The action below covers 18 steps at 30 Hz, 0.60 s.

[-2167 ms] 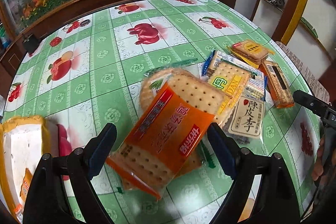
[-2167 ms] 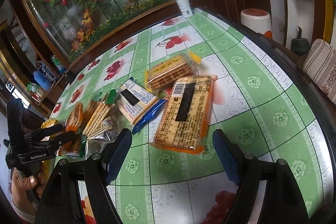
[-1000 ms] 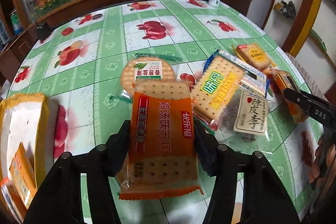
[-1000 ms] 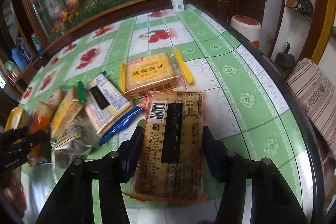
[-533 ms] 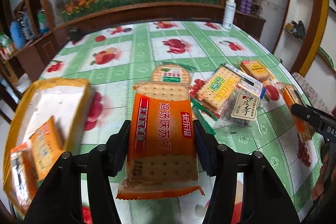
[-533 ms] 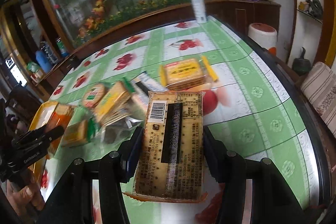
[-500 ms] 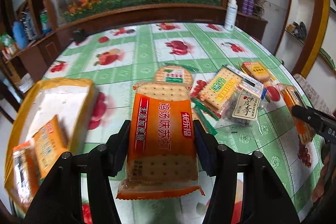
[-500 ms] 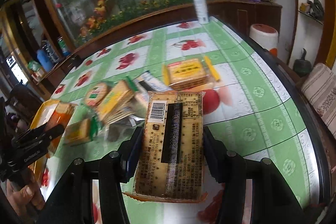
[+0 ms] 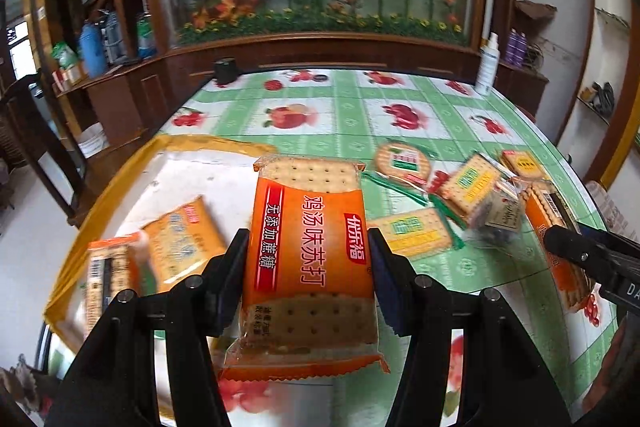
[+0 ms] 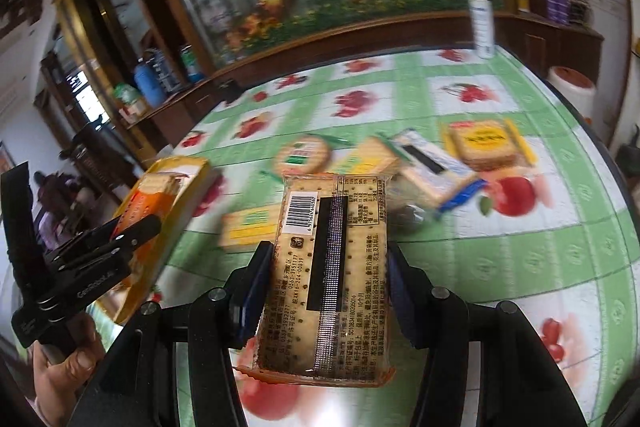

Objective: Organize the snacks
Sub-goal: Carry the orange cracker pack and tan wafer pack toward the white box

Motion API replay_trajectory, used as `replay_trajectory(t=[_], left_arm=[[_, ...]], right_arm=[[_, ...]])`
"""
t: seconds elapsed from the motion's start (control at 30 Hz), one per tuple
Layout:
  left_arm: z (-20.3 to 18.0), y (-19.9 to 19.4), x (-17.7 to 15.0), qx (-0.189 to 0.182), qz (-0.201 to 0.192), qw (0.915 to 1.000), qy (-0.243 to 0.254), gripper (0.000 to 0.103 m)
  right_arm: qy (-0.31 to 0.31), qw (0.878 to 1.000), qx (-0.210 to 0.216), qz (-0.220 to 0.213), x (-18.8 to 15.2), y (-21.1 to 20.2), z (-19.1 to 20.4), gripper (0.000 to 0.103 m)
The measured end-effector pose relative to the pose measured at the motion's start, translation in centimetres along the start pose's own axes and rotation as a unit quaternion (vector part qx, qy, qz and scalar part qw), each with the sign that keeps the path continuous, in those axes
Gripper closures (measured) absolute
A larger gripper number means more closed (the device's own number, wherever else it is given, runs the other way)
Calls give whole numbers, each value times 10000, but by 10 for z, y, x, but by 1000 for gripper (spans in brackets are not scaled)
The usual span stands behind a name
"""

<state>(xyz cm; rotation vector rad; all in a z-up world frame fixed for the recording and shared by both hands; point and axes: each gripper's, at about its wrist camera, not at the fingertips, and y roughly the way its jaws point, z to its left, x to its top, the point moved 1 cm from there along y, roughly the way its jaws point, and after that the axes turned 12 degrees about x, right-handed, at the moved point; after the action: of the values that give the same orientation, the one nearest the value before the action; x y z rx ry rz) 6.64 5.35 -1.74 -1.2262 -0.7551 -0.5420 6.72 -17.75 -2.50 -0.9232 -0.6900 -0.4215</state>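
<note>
My left gripper (image 9: 308, 243) is shut on an orange soda-cracker pack (image 9: 308, 291), held above the near edge of a yellow-rimmed white tray (image 9: 120, 171). Two cracker packs (image 9: 182, 239) lie in the tray. My right gripper (image 10: 329, 255) is shut on a clear cracker pack (image 10: 340, 327) with its barcode side up, lifted over the green fruit-print tablecloth (image 10: 500, 251). Several loose snack packs (image 9: 414, 231) stay on the cloth to the right of the tray. In the right wrist view the left gripper (image 10: 132, 231) shows at the left, by the tray (image 10: 192, 163).
A white spray bottle (image 9: 488, 67) and a small black object (image 9: 226, 71) stand at the table's far edge, against a wooden cabinet. The table's round edge curves along the right. A white drum (image 10: 572, 87) sits beyond it. A hand (image 10: 64, 367) grips the left tool.
Both grippers have risen and swung left with their packs. The tray now lies directly behind the orange pack, and the loose snacks have slid to the right of both views.
</note>
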Motion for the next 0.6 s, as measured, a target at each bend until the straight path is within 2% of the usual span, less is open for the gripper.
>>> replay_trajectory(t=[0.33,0.6], left_arm=[[47,1,-4,344,-22,9984,-442,47],[80,5,-11,641,-14,9953,-728,47]], right_arm=[[-482,9973,532,162,8,26,59,47],[-665,9893,1250,339,16,54,101,48]])
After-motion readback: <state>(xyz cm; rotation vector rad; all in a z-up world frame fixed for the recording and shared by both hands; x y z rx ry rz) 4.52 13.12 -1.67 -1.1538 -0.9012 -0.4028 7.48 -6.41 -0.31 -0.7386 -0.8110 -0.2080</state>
